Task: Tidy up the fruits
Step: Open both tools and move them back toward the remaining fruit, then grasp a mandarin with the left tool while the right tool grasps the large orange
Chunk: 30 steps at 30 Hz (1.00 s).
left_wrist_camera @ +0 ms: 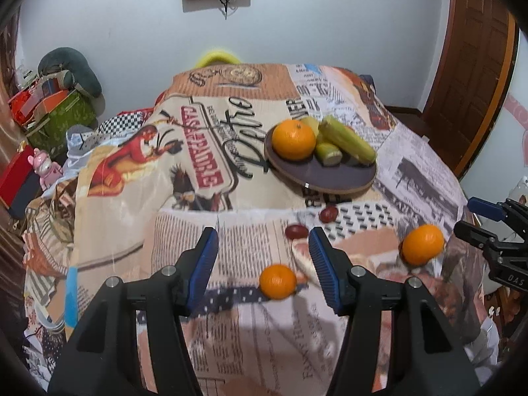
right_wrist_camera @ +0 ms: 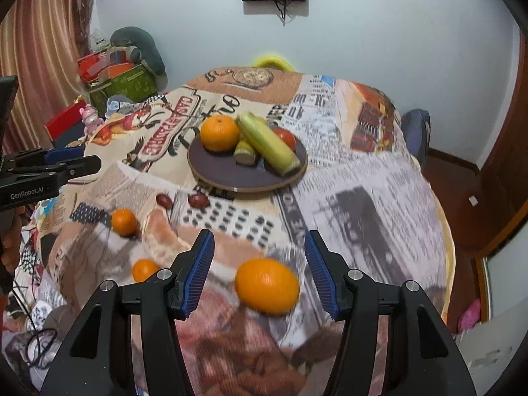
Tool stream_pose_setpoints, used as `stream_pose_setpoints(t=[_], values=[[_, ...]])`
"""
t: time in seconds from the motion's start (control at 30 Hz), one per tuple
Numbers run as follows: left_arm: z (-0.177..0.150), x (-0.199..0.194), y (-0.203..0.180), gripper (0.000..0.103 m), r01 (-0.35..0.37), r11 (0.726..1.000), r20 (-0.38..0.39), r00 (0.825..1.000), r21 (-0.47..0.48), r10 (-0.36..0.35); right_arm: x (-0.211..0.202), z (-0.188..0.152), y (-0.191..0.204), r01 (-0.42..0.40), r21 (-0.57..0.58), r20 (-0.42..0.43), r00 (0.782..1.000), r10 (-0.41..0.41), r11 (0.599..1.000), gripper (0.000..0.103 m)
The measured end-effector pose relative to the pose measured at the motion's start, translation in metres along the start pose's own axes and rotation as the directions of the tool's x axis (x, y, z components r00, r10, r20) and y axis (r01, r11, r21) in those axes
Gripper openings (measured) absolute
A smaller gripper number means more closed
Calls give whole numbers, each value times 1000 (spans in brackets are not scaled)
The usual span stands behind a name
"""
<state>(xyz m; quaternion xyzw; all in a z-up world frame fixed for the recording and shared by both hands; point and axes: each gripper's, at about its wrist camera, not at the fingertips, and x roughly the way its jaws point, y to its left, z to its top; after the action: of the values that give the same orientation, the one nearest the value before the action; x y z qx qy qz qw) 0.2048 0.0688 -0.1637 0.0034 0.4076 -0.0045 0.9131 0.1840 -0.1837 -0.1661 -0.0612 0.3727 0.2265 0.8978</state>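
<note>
Right tool (right_wrist_camera: 259, 249) astride orange (right_wrist_camera: 267, 285)

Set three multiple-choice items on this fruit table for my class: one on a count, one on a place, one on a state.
1. How many small dark red fruits lie on the printed tablecloth in front of the round dark wood-rimmed plate?
A one
B two
C four

2. The large loose orange lies:
A on the plate
B on the floor
C on the tablecloth, between the fingers of the right gripper

3. The left gripper is:
A open, gripping nothing
B shut on a corn cob
C shut, empty

Answers:
1 B, a pair sits side by side just before the plate's rim.
2 C, printed cloth shows under it, with a blue pad on either side, clear of it.
3 A, its blue pads stand well apart and press on no fruit.
</note>
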Motion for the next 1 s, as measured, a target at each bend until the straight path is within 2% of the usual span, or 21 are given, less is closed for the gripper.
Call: stream_pose_setpoints(t=[0.17,0.67,0.83,1.0], values=[[-19,9,4,57,15,1000,-55,998,-10,-15,2,-18,-2,2,22,-30,1000,-1,1000,63],[-43,62,-4,56,59,998,-183,981,-5,-59,45,-40,-6,-18,48,-143,989,24,999,63],[-44,77,-4,47,76,997,-202,976,-21,-78,55,-41,-8,3,42,-150,989,3,999,69],[-42,85,-7,39,77,997,-199,977,-20,-80,61,-40,-14,24,61,-151,988,-15,998,70]])
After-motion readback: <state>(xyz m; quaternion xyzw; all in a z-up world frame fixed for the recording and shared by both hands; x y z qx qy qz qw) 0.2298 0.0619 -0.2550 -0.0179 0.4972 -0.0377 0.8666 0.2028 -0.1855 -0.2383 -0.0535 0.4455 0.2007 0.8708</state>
